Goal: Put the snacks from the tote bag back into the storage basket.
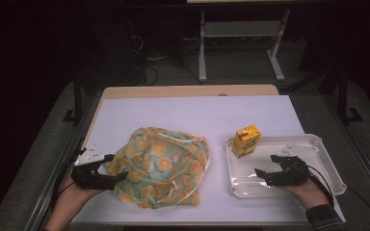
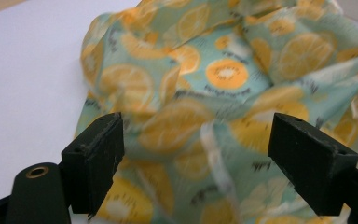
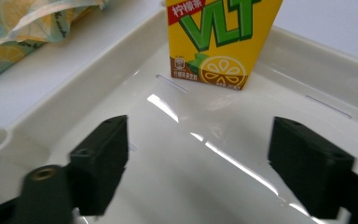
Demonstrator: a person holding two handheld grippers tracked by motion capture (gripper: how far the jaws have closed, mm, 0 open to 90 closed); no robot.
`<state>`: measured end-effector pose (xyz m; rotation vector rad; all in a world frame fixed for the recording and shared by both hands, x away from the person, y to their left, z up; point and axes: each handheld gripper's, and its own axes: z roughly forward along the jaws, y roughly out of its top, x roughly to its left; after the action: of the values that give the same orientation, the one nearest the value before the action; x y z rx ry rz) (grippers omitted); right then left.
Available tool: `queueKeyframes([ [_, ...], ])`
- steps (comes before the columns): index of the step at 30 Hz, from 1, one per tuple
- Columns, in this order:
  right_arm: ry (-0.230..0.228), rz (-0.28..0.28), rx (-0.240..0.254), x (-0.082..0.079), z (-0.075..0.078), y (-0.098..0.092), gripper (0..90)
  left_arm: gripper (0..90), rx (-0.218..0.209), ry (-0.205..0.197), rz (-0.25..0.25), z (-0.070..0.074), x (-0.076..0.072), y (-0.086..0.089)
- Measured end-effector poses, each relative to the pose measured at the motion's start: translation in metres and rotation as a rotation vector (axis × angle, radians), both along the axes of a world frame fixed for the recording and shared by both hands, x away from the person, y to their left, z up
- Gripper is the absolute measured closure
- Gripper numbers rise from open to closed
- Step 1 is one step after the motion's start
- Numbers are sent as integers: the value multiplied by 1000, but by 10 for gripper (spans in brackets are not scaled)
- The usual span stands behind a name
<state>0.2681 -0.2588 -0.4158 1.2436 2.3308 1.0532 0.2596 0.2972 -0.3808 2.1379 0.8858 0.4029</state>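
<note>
The tabletop (image 1: 183, 113) is lit from above against dark surroundings; glare is seen on the tray (image 3: 223, 158), and the cloth (image 2: 223, 121) is blurred close up.

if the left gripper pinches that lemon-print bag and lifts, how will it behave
The lemon-print bag lies crumpled in soft folds, so it would likely sag and drape rather than hold shape. It looks thin, so probably light. The left gripper stands open at its edge; a pinch may catch just one layer.

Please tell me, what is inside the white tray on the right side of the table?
In the white tray a yellow drink carton stands upright at its far left corner. The right tool hovers open over its bare floor. Anything beneath the hand is covered.
</note>
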Motion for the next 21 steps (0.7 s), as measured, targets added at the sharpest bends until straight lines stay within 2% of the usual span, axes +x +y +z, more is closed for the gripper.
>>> queueKeyframes([
  [2, 2, 4, 3, -1, 3, 0, 287, 180, -9, 2, 13, -2, -3, 6],
  [3, 2, 4, 3, -1, 3, 0, 287, 180, -4, 1, 17, -2, -4, 9],
  [4, 3, 4, 10, -2, 5, 1, 343, 180, -5, -1, 26, -3, -5, 12],
  [5, 1, 17, 14, -2, 8, 2, 434, 178, -3, 10, 40, -6, -7, 18],
  [6, 1, 17, 14, -2, 8, 2, 434, 178, -3, 10, 40, -6, -7, 18],
  [7, 4, 18, 18, -3, 9, 3, 473, 178, -5, 5, 46, -7, -8, 20],
  [8, 7, 26, 23, -2, 10, 5, 566, 177, -3, 8, 53, -9, -10, 24],
  [9, 7, 26, 23, -2, 10, 5, 566, 175, -3, 8, 53, -9, -10, 24],
  [11, 17, 40, 37, 0, 13, 7, 686, 170, -2, 13, 56, -10, -12, 27],
  [12, 17, 40, 37, 0, 13, 7, 686, 170, -5, 17, 60, -11, -12, 28],
  [13, 31, 43, 42, 1, 15, 9, 762, 168, -9, 23, 67, -13, -14, 30],
  [14, 31, 43, 42, 1, 15, 9, 762, 166, -9, 23, 67, -13, -14, 30],
  [15, 39, 58, 43, 4, 16, 12, 833, 161, -1, 24, 62, -13, -14, 31],
  [16, 39, 58, 43, 4, 16, 12, 833, 161, -6, 25, 70, -14, -15, 31],
  [17, 43, 66, 38, 7, 16, 15, 886, 159, 2, 23, 65, -14, -15, 32],
  [21, 48, 66, 34, 14, 16, 22, 894, 150, -6, 27, 74, -16, -15, 34],
])
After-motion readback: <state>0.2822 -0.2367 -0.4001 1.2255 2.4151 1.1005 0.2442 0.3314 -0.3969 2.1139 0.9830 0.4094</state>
